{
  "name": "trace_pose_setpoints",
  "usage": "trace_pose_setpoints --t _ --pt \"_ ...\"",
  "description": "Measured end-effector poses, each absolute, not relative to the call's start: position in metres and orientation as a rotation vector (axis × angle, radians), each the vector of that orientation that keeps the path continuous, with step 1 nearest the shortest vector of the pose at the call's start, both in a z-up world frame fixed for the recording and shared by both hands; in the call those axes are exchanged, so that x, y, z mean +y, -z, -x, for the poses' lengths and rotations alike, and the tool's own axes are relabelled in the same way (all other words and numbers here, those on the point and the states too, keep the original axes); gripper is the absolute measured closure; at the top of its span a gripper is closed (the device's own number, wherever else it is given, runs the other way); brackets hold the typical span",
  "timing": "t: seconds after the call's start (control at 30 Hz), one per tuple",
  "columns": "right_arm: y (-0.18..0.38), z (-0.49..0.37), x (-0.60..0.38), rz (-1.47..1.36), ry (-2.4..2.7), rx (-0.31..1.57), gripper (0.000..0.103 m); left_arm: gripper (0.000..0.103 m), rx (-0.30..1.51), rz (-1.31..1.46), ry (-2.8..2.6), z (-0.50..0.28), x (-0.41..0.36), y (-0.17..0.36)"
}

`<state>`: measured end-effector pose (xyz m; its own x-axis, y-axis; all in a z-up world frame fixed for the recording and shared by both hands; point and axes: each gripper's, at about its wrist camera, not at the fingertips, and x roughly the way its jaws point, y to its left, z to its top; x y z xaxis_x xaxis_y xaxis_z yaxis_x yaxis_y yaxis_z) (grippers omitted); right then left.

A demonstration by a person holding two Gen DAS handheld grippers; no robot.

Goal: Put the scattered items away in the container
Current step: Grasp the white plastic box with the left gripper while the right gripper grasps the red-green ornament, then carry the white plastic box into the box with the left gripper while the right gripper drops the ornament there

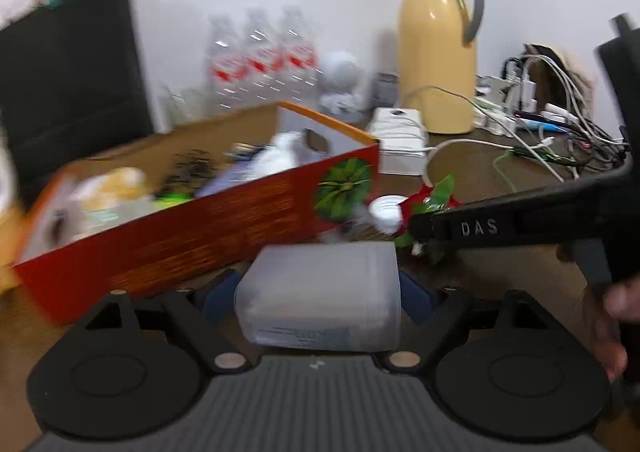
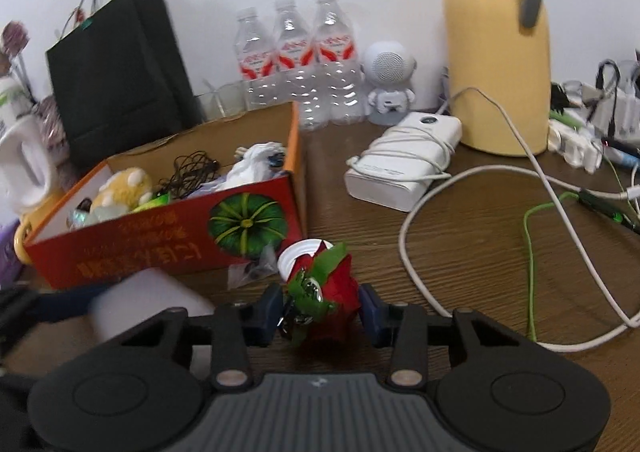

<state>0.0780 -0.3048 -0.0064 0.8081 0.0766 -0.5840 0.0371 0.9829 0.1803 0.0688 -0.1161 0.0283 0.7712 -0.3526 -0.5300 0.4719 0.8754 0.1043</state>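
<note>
- Left gripper (image 1: 320, 292): a frosted translucent plastic box (image 1: 320, 300) sits between its blue pads (image 1: 218, 292); both pads look to be against the box sides, so the jaws pinch it at a wide opening. View is motion-blurred.
- Right gripper (image 2: 320, 310): jaws half spread around a small red fabric strawberry charm with green leaves and a metal keyring (image 2: 326, 296); right pad (image 2: 370, 306) is just beside it, left pad (image 2: 270, 304) near it, and firm contact cannot be told.
- Container: open red-and-orange cardboard box with a green pumpkin print (image 2: 168, 236) on the brown wood-grain table (image 2: 480, 252), just beyond both grippers.
- Already inside it: yellow plush toy (image 2: 126, 183), tangled black cable (image 2: 192, 167), white crumpled item (image 2: 256, 159).
- Still loose on the table: white round bottle cap (image 2: 300, 252) touching the strawberry charm, and a small clear plastic bag (image 2: 250, 268) at the box's front corner.
- Background by the wall: yellow thermos jug with grey handle (image 2: 496, 51), three clear water bottles (image 2: 296, 51), white power bank wrapped in cable (image 2: 404, 167), black paper bag (image 2: 116, 83).
</note>
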Motion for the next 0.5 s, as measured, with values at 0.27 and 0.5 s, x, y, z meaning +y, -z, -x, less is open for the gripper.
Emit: trace_pose_setpoints --t 0.27,0.5 --pt "-0.014 -0.030 -0.270 -0.099 -0.136 0.518 0.072 0.018 0.421 -0.228 0.112 -0.010 -0.062 -0.047" --pt "-0.035 0.047 -0.221 0.072 -0.220 0.384 0.072 0.018 0.338 -0.135 -0.038 0.028 -0.027 -0.064"
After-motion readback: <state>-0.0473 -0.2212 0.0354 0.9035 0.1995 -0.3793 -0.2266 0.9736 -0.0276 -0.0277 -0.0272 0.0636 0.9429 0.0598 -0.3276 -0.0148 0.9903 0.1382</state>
